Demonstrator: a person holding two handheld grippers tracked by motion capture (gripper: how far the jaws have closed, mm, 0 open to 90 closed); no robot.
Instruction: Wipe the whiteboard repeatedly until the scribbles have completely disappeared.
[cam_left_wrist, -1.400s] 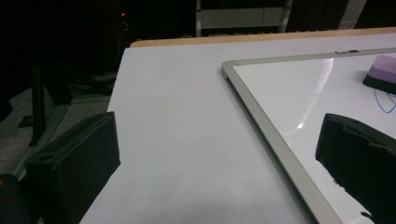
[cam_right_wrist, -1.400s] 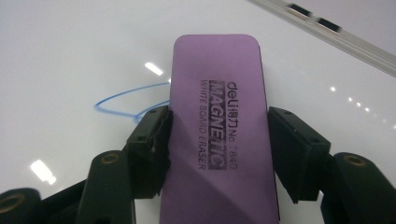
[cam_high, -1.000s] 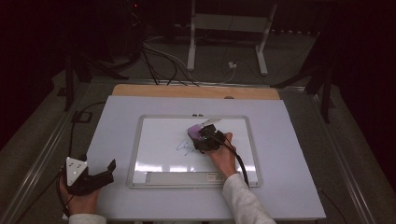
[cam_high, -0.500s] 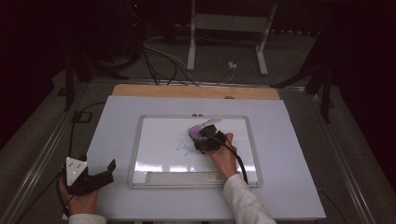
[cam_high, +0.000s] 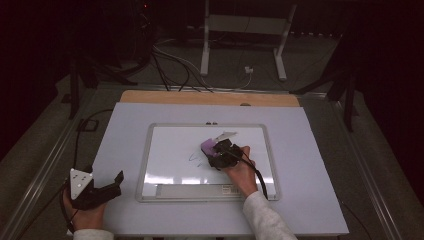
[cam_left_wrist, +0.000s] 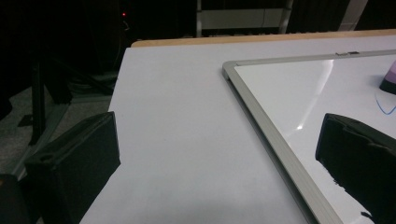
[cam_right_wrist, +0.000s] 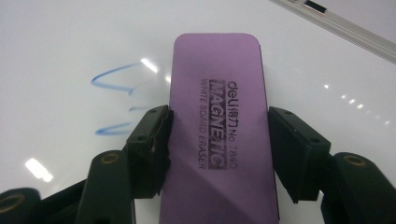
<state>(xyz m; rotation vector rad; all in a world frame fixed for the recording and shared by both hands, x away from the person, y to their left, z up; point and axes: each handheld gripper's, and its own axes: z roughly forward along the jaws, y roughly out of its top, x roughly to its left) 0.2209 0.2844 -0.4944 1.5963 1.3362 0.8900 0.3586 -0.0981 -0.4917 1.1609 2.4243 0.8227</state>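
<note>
Nearby: blue marks (cam_right_wrist: 116, 79) on the whiteboard (cam_high: 170, 145), just left of the eraser (cam_right_wrist: 217, 116) in the right gripper view; nothing between eraser and marks. Behind the table (cam_high: 310, 150): cables (cam_high: 170, 60), a white stand (cam_high: 245, 30), a small white plug (cam_high: 248, 71) on the floor.

Right hand-held gripper (cam_high: 216, 154): partly closed, both pads pressed against the long sides of the purple eraser, gripping it flat on the whiteboard near its middle. Left hand-held gripper (cam_high: 112, 186): jaws wide apart, holding nothing, resting at the near left of the table, well apart from the whiteboard frame.

Underneath: pale sheet over the table, a wooden strip (cam_high: 210, 98) along the far edge. Dark room all round, metal rails (cam_high: 40, 170) at the sides.
</note>
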